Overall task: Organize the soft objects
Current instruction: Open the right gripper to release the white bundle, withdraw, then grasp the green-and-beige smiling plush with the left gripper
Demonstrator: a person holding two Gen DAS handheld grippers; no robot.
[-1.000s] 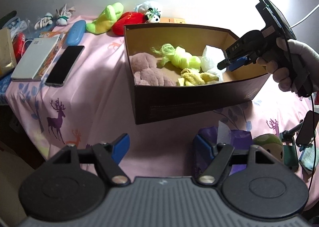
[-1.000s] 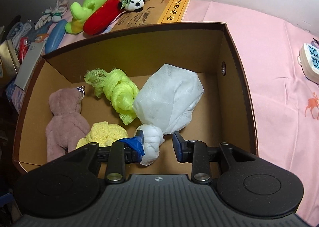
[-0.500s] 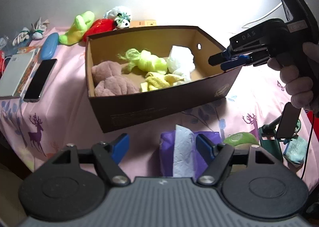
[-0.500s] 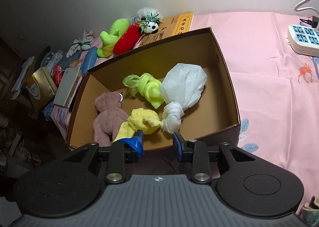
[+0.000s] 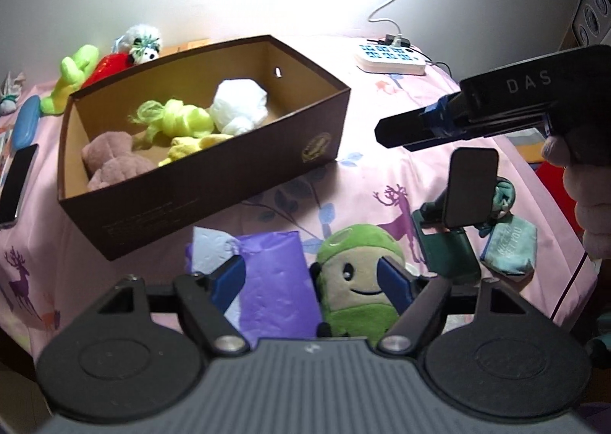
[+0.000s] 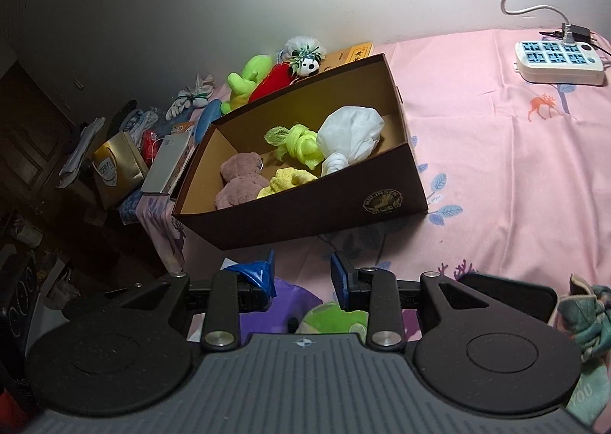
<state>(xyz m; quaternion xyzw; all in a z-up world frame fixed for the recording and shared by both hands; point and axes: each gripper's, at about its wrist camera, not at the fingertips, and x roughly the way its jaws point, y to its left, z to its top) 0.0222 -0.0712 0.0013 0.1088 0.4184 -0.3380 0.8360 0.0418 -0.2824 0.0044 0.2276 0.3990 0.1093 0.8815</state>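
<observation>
Brown cardboard forms the open box (image 5: 214, 182) that sits on the pink deer-print cloth (image 6: 496, 166) over the table, and four soft things lie inside it: a mauve teddy bear (image 6: 238, 182), a knotted lime-green cloth (image 6: 301, 144), a yellow fuzzy piece (image 6: 284, 180) and a white knotted bundle (image 6: 349, 136). Behind the box, against the wall, rest a lime-green plush (image 5: 72, 79), a red plush (image 5: 109, 65) and a small panda toy (image 5: 143, 44). Just in front of the box lie a purple tissue pack (image 5: 275, 281) and a green-capped smiling plush (image 5: 357, 277). The left gripper (image 5: 313, 279) hangs above these two, its fingers spread wide and opening, pressing on nothing, though the plush and the pack show in the gap. The right gripper (image 6: 301, 277), held in a hand (image 5: 584, 174), hovers over the cloth right of the box; its fingers stand narrowly apart and hold nothing. A white power strip (image 6: 559, 62) lies far back on the cloth.
</observation>
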